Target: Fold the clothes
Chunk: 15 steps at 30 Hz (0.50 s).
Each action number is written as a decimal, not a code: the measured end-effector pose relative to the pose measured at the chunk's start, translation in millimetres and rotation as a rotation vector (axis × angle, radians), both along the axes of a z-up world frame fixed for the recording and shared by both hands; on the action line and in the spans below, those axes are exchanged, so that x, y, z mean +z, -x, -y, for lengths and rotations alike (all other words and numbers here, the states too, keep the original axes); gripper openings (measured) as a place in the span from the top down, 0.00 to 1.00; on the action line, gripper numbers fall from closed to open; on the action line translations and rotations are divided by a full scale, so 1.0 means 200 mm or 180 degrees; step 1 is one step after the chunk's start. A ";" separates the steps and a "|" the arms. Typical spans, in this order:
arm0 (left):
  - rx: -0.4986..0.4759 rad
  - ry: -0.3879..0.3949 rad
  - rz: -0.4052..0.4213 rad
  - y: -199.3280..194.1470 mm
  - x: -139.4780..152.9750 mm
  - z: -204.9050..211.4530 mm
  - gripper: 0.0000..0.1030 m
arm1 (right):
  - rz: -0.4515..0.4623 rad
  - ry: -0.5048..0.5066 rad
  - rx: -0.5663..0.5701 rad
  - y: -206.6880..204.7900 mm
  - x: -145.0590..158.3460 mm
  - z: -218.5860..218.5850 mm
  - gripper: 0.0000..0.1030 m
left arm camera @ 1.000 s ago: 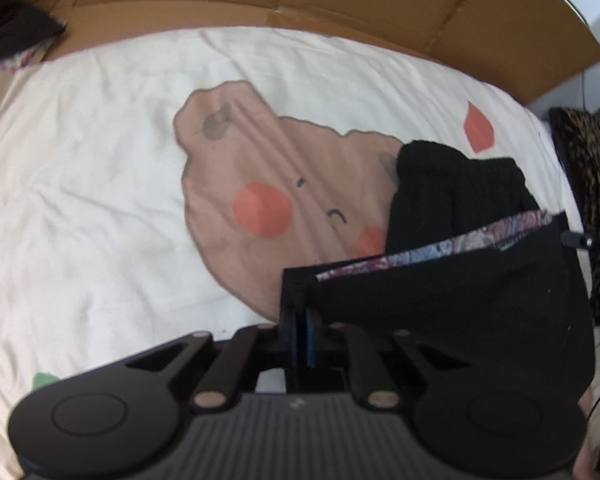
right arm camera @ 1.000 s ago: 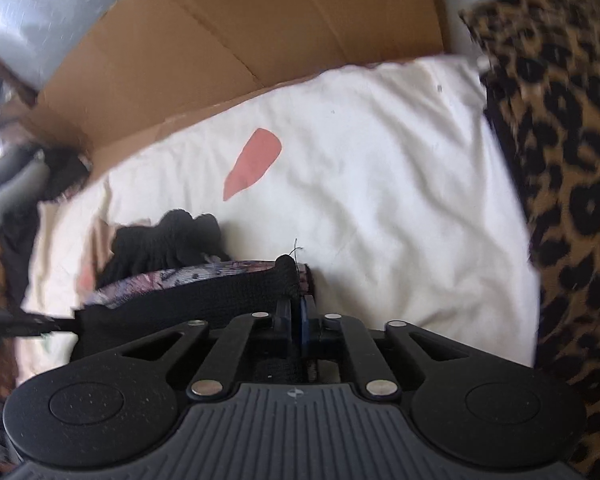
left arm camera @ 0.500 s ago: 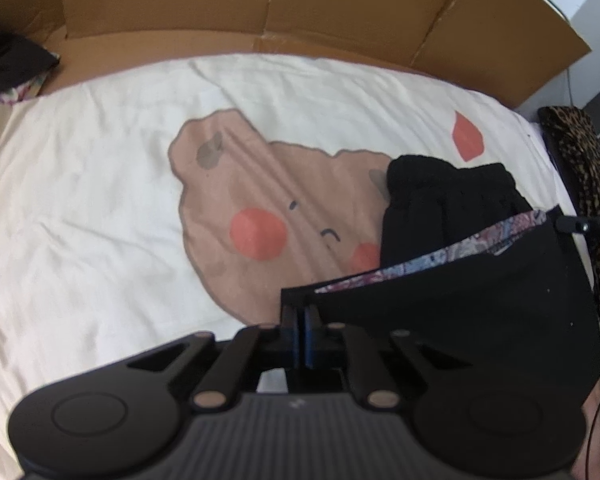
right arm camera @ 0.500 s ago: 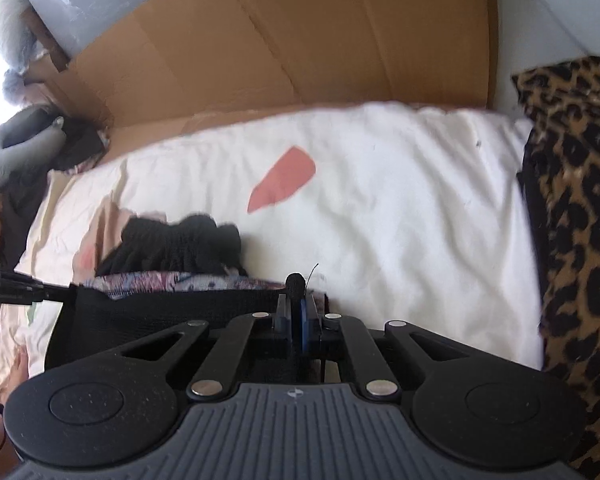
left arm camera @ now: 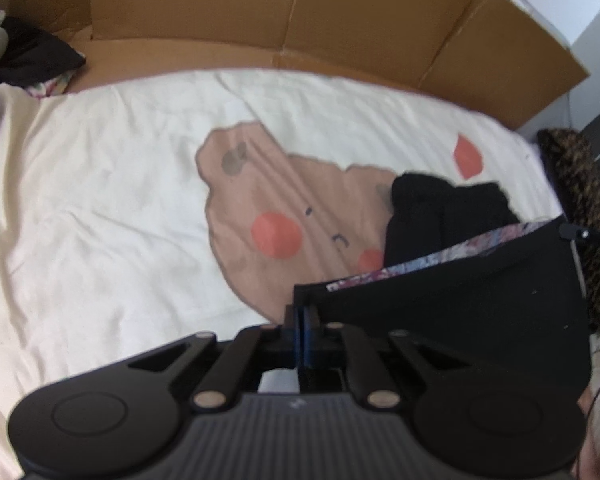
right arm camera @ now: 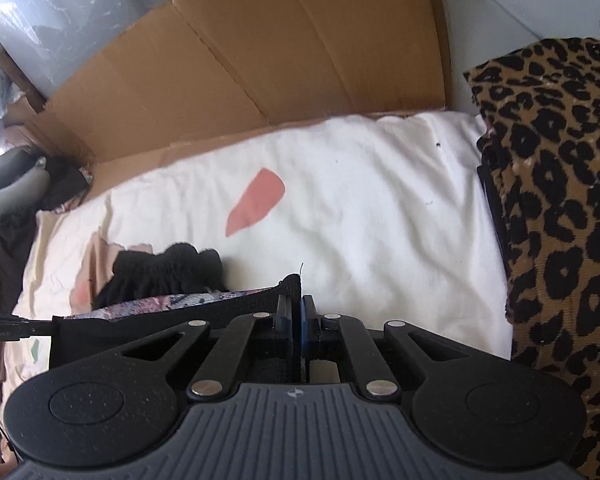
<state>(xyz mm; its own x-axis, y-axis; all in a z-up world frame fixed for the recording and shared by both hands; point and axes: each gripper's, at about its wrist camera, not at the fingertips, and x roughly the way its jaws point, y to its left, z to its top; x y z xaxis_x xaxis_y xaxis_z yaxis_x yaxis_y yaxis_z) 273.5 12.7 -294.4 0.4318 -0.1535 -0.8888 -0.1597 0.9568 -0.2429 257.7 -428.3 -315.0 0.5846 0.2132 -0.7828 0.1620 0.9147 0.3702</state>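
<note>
Lifting has begun. Far left of the left wrist view, the cream bed [left arm camera: 100, 200] with its bear print [left arm camera: 268, 208] now fills more of the frame than a second ago, and the cardboard [left arm camera: 300, 12] along the top has dropped into fuller view, so this hand has risen a little. Low and centre, the left claw [left arm camera: 302, 320] is clenched on one corner of the black garment [left arm camera: 460, 312]; its jaws have just closed the last bit onto the cloth. From that corner the patterned hem [left arm camera: 440, 256] runs taut up toward the right edge, where the tip of the other claw shows. Behind the hem, at centre right, the bunched rest of the garment lies on the bed.

In the right wrist view, the left claw's tip pokes in at the far left, the hem stretches across the lower middle, and the right claw [right arm camera: 298, 312] is clenched on the opposite corner, its jaws likewise just closed. At the right edge is a leopard-print cloth [right arm camera: 560, 200].

With both corners pinched and the edge pulled straight, the grasp looks settled. I judge the fold itself not yet made; next would come carrying this edge over the bunched part.
</note>
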 end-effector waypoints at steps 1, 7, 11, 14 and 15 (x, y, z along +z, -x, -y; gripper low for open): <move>0.0003 0.0026 0.0019 0.00 0.01 0.00 0.98 | 0.0002 -0.0025 -0.0019 0.00 0.00 0.01 0.99; 0.0001 0.0066 0.0010 -0.03 0.02 -0.01 0.98 | -0.0012 -0.0118 -0.0096 0.03 0.02 0.04 0.99; -0.0008 -0.0023 -0.0141 -0.06 -0.07 0.01 0.98 | -0.0068 -0.0096 -0.0106 0.00 -0.02 0.02 0.98; -0.0044 -0.0062 -0.0263 -0.09 -0.15 0.03 0.98 | -0.0207 -0.0075 -0.0102 -0.05 -0.11 0.02 0.99; -0.0058 -0.0075 -0.0293 -0.10 -0.17 0.04 0.98 | -0.0261 -0.0066 -0.0096 -0.06 -0.15 0.01 0.99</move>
<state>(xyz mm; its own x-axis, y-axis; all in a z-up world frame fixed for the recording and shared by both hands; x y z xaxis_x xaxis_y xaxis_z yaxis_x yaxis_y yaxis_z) 292.9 5.6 -328.5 0.3454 -0.1392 -0.9281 -0.1630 0.9650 -0.2054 269.2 -431.1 -344.1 0.5252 0.2131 -0.8238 0.2200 0.9012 0.3734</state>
